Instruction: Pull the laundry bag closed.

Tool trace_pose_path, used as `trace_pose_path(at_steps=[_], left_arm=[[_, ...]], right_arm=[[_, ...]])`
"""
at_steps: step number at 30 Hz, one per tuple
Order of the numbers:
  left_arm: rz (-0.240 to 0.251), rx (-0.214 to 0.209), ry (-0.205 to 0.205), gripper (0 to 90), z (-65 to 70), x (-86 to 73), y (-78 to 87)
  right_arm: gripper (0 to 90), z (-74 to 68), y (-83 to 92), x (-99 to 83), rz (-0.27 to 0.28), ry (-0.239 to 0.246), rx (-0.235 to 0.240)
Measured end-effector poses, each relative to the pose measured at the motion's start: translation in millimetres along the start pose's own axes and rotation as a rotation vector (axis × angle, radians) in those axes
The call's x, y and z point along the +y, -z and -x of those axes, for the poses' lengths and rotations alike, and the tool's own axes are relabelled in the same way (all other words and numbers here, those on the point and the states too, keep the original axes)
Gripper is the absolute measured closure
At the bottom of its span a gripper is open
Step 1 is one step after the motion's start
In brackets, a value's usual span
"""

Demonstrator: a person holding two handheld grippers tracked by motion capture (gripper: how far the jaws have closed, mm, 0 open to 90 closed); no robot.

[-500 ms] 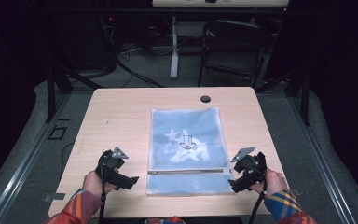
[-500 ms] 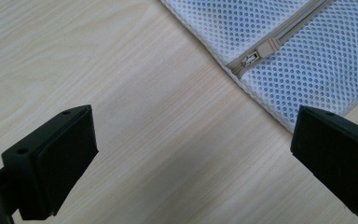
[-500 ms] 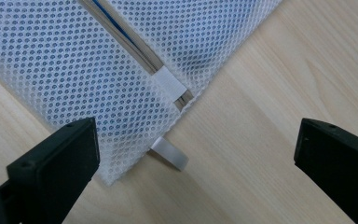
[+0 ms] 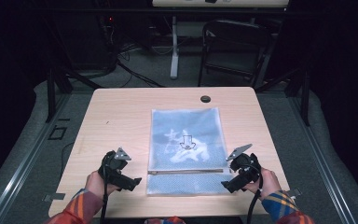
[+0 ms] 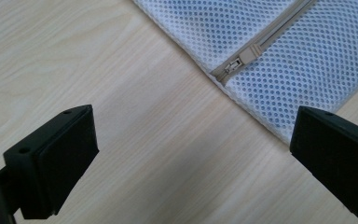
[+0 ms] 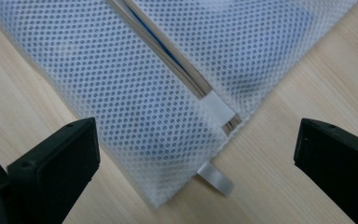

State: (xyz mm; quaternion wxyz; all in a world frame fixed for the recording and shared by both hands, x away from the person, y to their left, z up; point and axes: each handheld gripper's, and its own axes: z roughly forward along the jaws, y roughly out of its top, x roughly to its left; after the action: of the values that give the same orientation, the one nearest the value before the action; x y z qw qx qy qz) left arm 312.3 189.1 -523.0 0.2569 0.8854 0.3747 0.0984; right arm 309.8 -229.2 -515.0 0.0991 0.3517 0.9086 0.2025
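Observation:
A white mesh laundry bag (image 4: 186, 147) lies flat on the middle of the wooden table (image 4: 121, 121), with something blue and white inside it. A beige zipper (image 4: 186, 171) runs across its near end. My left gripper (image 4: 133, 182) hovers just left of the bag's near left corner, open and empty; in the left gripper view the zipper pull (image 5: 240, 60) lies ahead of its jaws. At the bag's near right corner is my right gripper (image 4: 226, 184), also open and empty. The right gripper view has the mesh bag's corner (image 6: 168, 121) and a small grey tab (image 6: 216, 177) between the jaws.
A small black round cap (image 4: 205, 98) sits near the table's far edge. Beyond the table stand a dark chair (image 4: 233, 51) and a white table leg (image 4: 174, 46). Bare wood lies on both sides of the bag.

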Motion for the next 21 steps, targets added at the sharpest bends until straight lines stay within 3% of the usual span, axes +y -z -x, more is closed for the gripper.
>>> trace_pose_path(at_steps=[5, 14, 21], left_arm=[[0.007, -0.016, -0.015, 4.2, 2.4, 0.6, -1.0], [0.039, -0.036, -0.043, 12.0, 7.4, 1.2, -0.8], [0.054, -0.048, -0.067, 17.1, 9.3, 2.2, -0.2]], right_arm=[[0.1, -8.2, -5.4, 13.2, 0.023, 0.02, 0.044], [0.8, -26.0, -19.5, 38.2, 0.014, 0.107, 0.051], [3.5, -38.8, -31.5, 58.3, 0.037, 0.14, 0.082]])
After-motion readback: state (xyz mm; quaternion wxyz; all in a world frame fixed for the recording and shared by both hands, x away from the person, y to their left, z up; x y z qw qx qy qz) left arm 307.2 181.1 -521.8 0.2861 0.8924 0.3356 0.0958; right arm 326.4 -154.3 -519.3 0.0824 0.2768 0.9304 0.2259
